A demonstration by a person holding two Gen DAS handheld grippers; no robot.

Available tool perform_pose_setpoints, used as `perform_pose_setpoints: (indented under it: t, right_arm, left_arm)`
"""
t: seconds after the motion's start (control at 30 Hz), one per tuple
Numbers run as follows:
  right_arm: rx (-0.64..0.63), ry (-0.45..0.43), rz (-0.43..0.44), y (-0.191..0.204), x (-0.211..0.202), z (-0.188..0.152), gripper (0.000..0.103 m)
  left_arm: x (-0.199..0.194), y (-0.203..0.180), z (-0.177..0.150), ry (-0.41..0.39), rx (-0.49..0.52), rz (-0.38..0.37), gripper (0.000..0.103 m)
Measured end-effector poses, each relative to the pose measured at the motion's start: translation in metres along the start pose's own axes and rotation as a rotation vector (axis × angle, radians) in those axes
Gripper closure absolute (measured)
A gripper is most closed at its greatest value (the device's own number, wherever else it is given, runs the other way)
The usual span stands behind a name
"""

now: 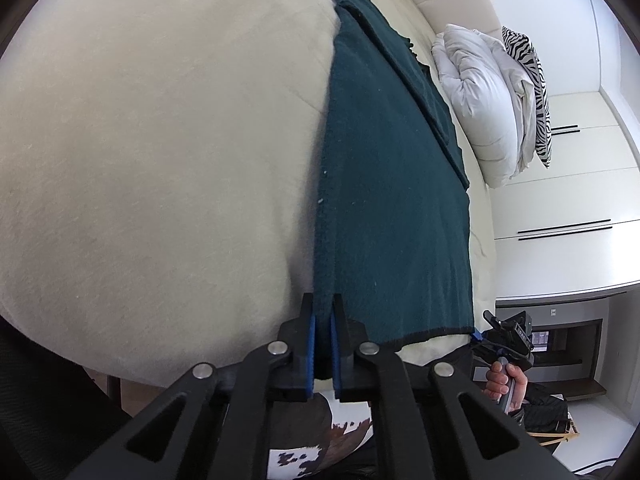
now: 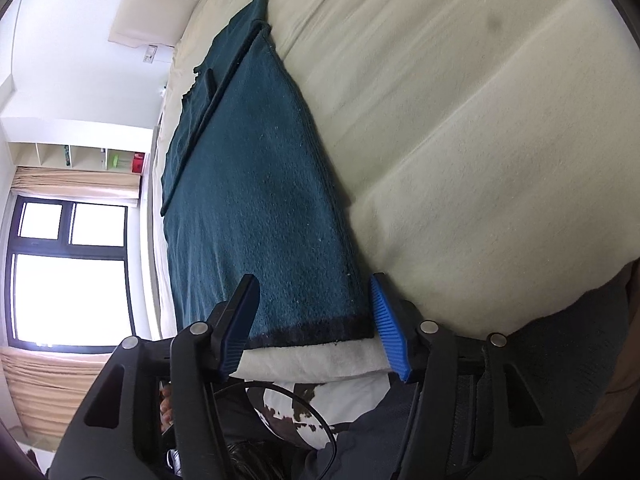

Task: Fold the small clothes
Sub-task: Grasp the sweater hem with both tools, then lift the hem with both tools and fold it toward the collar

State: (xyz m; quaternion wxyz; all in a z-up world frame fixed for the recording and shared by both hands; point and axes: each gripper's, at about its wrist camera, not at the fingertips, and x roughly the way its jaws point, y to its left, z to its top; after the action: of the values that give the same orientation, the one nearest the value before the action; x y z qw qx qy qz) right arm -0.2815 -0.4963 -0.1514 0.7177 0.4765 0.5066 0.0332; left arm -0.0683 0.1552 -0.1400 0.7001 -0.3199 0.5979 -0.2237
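A dark teal knitted garment (image 1: 392,200) lies flat and lengthwise on a cream bed (image 1: 160,140), its black-trimmed hem at the near edge. My left gripper (image 1: 323,320) is shut on the garment's near left hem corner. In the right wrist view the garment (image 2: 256,208) stretches away from me. My right gripper (image 2: 314,292) is open, its blue-padded fingers (image 2: 386,320) straddling the near right hem corner just above the cloth. The right gripper also shows in the left wrist view (image 1: 506,344), held in a hand.
A white duvet (image 1: 480,96) and a zebra-print pillow (image 1: 532,96) lie at the head of the bed by a padded headboard. White cupboards (image 1: 568,200) stand beyond. A window (image 2: 68,272) with beige curtains is on the far side. A cowhide rug (image 1: 316,448) lies below.
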Motion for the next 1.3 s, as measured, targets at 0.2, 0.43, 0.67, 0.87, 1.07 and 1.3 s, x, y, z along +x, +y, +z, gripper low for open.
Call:
perform_pose_setpoints:
  t: [0.2, 0.43, 0.67, 0.87, 1.07, 1.3]
  right_arm:
    - [0.049, 0.011, 0.032, -0.009, 0.001, -0.002, 0.061]
    - [0.061, 0.021, 0.035, -0.016, 0.004, -0.003, 0.084]
    - [0.015, -0.006, 0.037, -0.014, 0.001, -0.007, 0.097]
    - [-0.051, -0.043, 0.052, 0.005, -0.01, -0.007, 0.097]
    - [-0.109, -0.081, 0.093, 0.035, -0.023, -0.003, 0.097]
    - [-0.174, -0.117, 0.157, 0.08, -0.036, 0.012, 0.097]
  left_arm:
    - [-0.001, 0.003, -0.001, -0.006, -0.003, -0.006, 0.096]
    - [-0.003, 0.003, -0.003, -0.013, -0.001, -0.005, 0.096]
    - [-0.01, 0.001, -0.004, -0.031, 0.009, -0.007, 0.097]
    - [-0.021, -0.002, -0.001, -0.05, 0.012, -0.049, 0.097]
    - [-0.039, -0.015, 0.007, -0.093, 0.012, -0.139, 0.097]
    - [-0.056, -0.042, 0.032, -0.136, 0.028, -0.23, 0.097]
